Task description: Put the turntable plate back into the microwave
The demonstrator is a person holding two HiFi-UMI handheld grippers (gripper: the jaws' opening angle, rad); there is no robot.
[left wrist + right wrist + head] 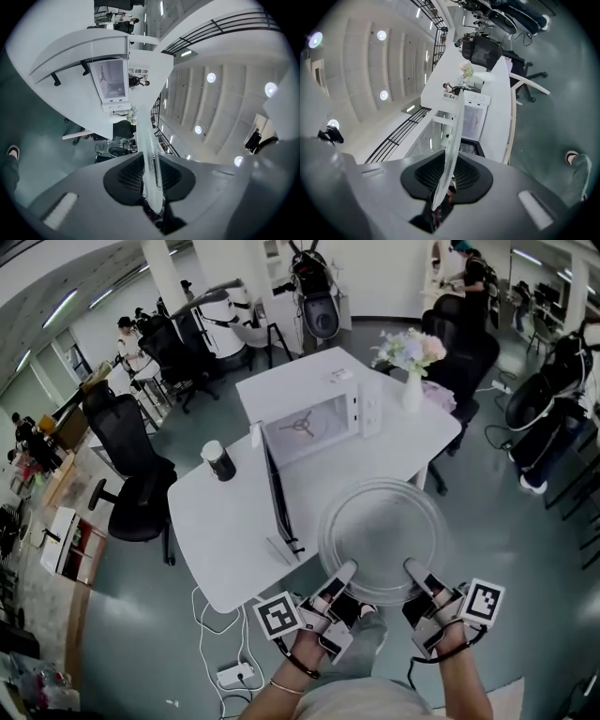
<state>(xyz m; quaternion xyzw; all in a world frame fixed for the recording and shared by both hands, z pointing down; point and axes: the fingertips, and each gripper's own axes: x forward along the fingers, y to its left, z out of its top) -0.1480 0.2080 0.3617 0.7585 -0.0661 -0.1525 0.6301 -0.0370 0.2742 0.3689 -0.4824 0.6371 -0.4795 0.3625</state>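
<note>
Gripping the turntable plate [382,526] by its near rim, the left gripper [343,571] bites at about 7 o'clock on the disc and the right gripper [413,569] at about 5 o'clock; each gripper view shows the glass edge-on, pinched between that tool's two dark pads, so both are clenched on the plate. The plate hangs roughly level over the near edge of the white table [220,540]; whether it clears the tabletop I cannot tell. It is a clear round disc with a raised rim and faint rings, see-through enough for the table to show beneath. Being round, it has no long axis to line up; what matters is its flat face, which I judge must go in level. The microwave [323,418] lies at about 11 o'clock from the plate in the head view, well apart, its mouth facing the person; a three-armed hub [302,424] shows bare inside the cavity. The open door [278,493] juts toward the person at the plate's 9 o'clock, just beside the disc's left rim; the left gripper is the nearer one to it. The coming move, as I read it, calls for carrying the disc toward 11 o'clock past the door's edge without clipping it, then centring it over the hub. A cup [218,461] stands beyond the door at 10 o'clock.
</note>
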